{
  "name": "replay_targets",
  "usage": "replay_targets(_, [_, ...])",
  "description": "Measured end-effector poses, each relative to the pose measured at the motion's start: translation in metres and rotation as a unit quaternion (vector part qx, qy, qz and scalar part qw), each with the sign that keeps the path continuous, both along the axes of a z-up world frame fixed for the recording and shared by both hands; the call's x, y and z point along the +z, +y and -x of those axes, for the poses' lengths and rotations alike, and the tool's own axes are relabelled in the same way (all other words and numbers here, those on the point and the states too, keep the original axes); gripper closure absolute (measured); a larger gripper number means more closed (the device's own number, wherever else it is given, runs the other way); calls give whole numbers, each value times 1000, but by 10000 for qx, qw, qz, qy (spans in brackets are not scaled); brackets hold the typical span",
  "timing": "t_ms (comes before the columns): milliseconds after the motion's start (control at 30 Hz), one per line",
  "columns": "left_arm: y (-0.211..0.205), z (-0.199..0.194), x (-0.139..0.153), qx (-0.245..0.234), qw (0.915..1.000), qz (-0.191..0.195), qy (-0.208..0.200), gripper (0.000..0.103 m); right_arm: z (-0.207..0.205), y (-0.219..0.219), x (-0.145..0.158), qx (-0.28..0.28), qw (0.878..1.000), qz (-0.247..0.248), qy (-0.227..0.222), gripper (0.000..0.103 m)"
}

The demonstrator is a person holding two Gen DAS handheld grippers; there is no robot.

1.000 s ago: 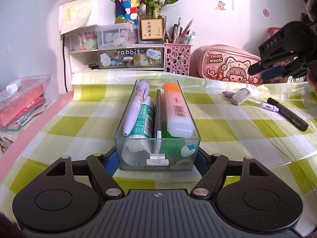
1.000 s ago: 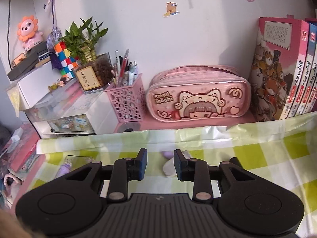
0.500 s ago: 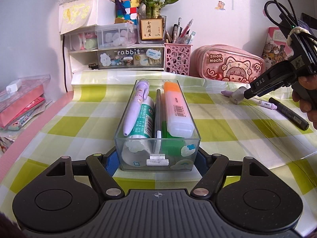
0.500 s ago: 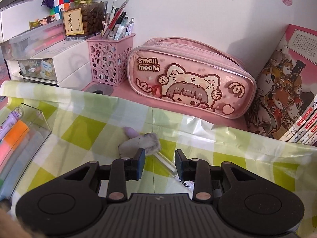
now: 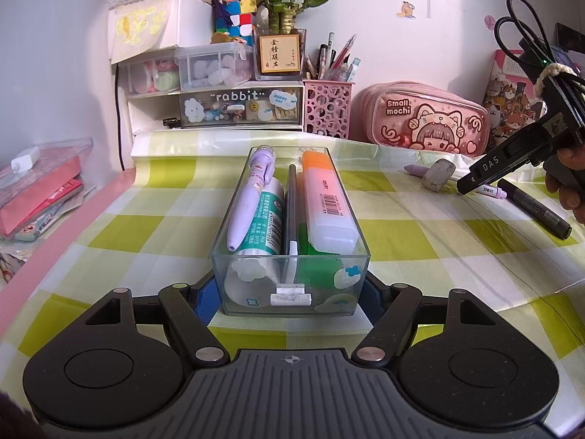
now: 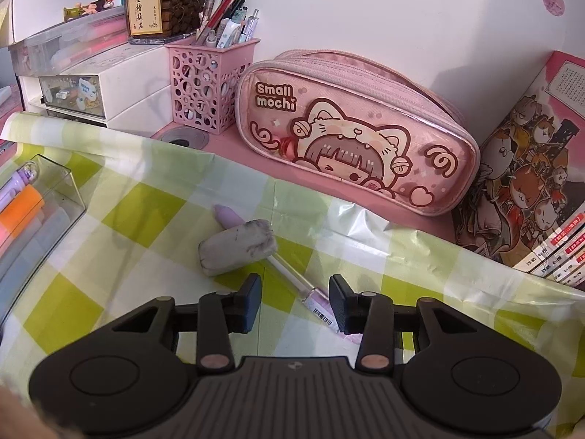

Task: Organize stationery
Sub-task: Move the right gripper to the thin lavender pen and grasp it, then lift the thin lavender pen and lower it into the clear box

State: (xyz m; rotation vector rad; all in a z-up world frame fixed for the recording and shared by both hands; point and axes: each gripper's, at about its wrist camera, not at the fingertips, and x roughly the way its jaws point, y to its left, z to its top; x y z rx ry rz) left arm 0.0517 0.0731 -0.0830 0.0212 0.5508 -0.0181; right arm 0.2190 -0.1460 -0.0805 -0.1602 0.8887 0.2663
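Status: partly done, by the look of it. Several items are already binned; three remain loose on the counter [image 5: 420,241].

Clear tray [image 5: 234,226]: holds a purple pen [image 5: 248,205], a teal-labelled tube [image 5: 268,219], a slim dark pen [image 5: 292,205], an orange-capped highlighter [image 5: 325,201] and something green beneath it. The left hand-held gripper [image 5: 290,303] is clamped on the tray's near end.

Loose, right of the tray: a smudged grey eraser [image 6: 237,247], lying on a lilac-capped pen [image 6: 292,274], and a black marker [image 5: 535,208] just beyond.

Right hand-held gripper [image 6: 294,301]: jaws opening, straddling the lilac-capped pen's barcoded end without pressing on it.

Other containers, along the wall: pink perforated pen cup [image 6: 208,84], full of pens; pink "Small mochi" pencil case [image 6: 351,131], zipped; "rabbit" drawer unit [image 5: 237,108] with small trinkets.
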Motion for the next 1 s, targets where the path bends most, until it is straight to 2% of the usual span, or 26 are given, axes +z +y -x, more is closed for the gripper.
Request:
replay_targets(33, [0,0,0,1,10000,-3,1,30,-2,-1,-1,-75,10000,-8,27,83])
replay_targets(100, [0,0,0,0,10000,-13,3,30,-6,-2,-2,-231,9996,-160,78,92])
replay_targets(200, [0,0,0,-1,10000,-18,3,30,-5,2,1,-271,9991,-290,121,100])
replay_targets(333, [-1,0,0,-10,10000,-23,-3,30,-4,5,5,-428,9974,-487,331,103])
replay_targets(400, [-1,1,0,-17,10000,-22,-9,30,-6,1,7,-543,9936,-841,514,103])
replay_targets(500, [-1,1,0,-24,10000,-19,-14,30,-8,-10,8,-722,9815,-1549,858,103])
replay_targets(600, [-1,1,0,-22,10000,-14,-15,30,-3,-14,10,-868,9735,-1872,985,103])
replay_targets(800, [-1,1,0,-22,10000,-15,-16,30,13,-30,6,-1157,9258,-3325,1378,103])
replay_targets(1000, [-1,0,1,-18,10000,-26,-6,30,29,-40,-20,-1393,8529,-4700,1798,103])
